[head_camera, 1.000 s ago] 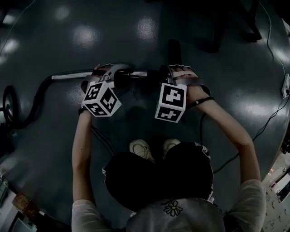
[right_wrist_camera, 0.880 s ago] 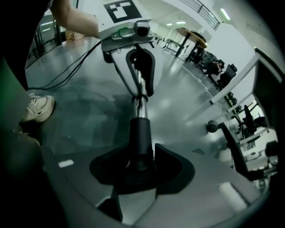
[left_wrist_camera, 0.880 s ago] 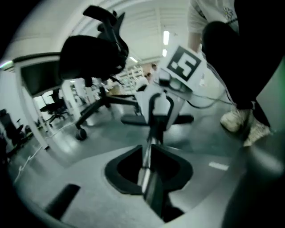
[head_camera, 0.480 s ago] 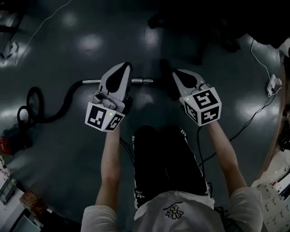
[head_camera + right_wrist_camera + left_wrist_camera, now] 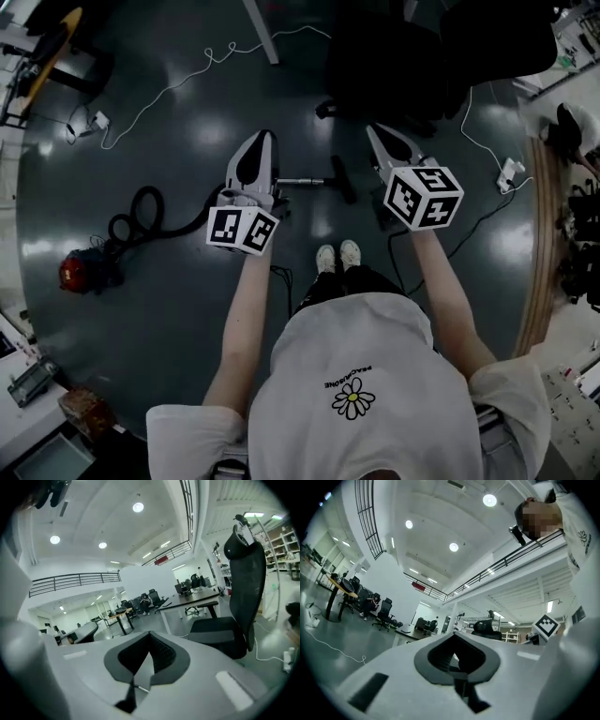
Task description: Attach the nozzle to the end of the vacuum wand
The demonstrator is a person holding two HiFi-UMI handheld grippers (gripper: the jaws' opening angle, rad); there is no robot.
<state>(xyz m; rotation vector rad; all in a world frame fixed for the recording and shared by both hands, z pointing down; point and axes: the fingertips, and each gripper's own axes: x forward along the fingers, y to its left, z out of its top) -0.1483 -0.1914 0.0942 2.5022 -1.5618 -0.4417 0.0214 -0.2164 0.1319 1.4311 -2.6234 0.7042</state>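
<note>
Two grippers (left gripper (image 5: 264,137), right gripper (image 5: 373,128)), one vacuum wand (image 5: 302,180), one nozzle (image 5: 343,178), one hose (image 5: 141,217), one red canister (image 5: 80,272).

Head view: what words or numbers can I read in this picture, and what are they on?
White T-shirt: one small upside-down line of print above the daisy, too small to read surely.
Left marker cube, right marker cube: black-and-white square patterns only, no words or numbers.
Nothing else readable.
</note>
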